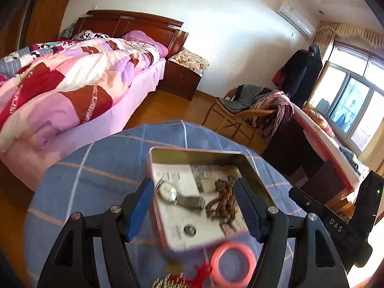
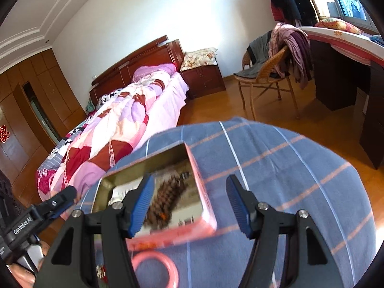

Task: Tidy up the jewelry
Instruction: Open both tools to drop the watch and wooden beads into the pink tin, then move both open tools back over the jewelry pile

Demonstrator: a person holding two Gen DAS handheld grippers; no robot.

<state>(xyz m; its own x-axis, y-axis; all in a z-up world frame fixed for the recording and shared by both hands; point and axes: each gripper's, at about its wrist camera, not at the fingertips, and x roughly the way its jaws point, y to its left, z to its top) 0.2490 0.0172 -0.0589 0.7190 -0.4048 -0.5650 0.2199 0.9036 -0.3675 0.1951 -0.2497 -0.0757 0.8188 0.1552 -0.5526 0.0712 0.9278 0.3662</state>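
Left gripper [image 1: 195,206]: jaws spread wide, blue pads clear of everything, nothing grasped. It hung above the open tin [image 1: 153,165], which showed between the fingers from the left wrist view.

Right gripper [image 2: 190,205]: also released, jaws apart and empty. Its left finger crossed over the tin's near right part in the right wrist view; the right finger stood over bare cloth.

Tin: shallow, rectangular, pink-red outside, gold-coloured inside, resting on a blue checked cloth [image 1: 100,158] over a round table. Inside lay a wristwatch [image 1: 178,195] with a metal band, left of centre, on printed paper. Just right of it sat a heap of brown beads [image 1: 223,201], blurred in both views.

Outside the tin, on the cloth just beside its near edge: a pink bangle [image 1: 234,264], lying flat. Left of the bangle, a red knotted cord [image 1: 201,272] and some small gold-coloured pieces [image 1: 168,283] at the frame's bottom edge, too blurred to identify.

Beyond the table: a bed [image 1: 72,84] with a patchwork quilt, a wicker chair [image 2: 264,76] draped with clothes, wooden floor.
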